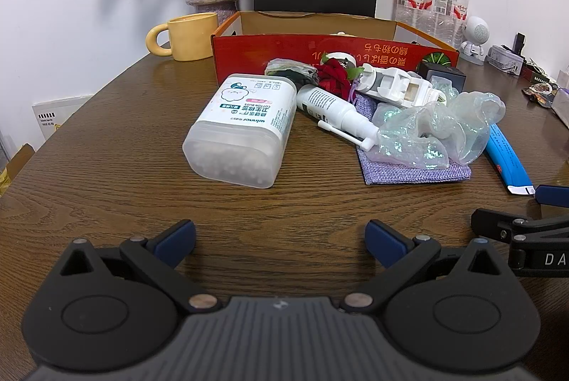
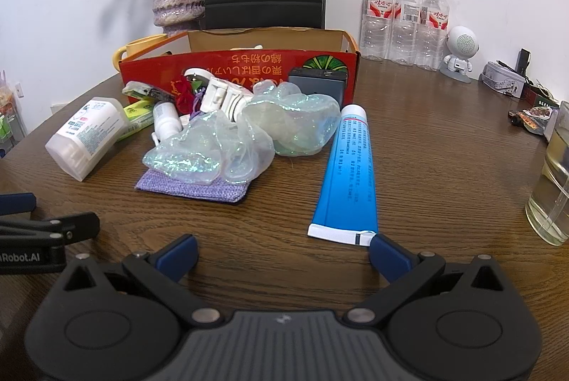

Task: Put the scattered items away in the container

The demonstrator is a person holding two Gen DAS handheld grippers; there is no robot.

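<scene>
1. The wooden table point(image 1: 106, 167) is seen from both wrist cameras, with the red cardboard box point(image 1: 334, 50) standing open-topped at the far side of the clutter; it is judged to be the container, and almost everything is yet to be put in.
2. The left gripper point(image 1: 280, 238) is held low over bare wood with its jaws spread wide and nothing between them. The right gripper point(image 2: 283, 254) is likewise released and empty, and its side is seen at the right edge of the left view.
3. The cotton bud tub point(image 1: 242, 132) lies on its side straight ahead of the left gripper, a little to its left, well apart from the fingers. It is best taken across its narrow sides, since its rounded plastic may slip.
4. The blue tube point(image 2: 350, 167) lies lengthwise ahead of the right gripper, its crimped white end just beside the right finger's blue pad point(image 2: 389, 256). A grasp across the flat middle is judged steadier than one at the crimp.
5. The crumpled film point(image 2: 249, 135) rests on the purple cloth pouch point(image 2: 193, 187); these are better lifted separately, the film first.
6. The white spray bottle point(image 1: 334, 110), the white clip-like piece point(image 1: 394, 85) and the red flower point(image 1: 332, 77) lie packed together against the box wall, so neighbours are easily dragged; they are best left until the nearer things are cleared.
</scene>
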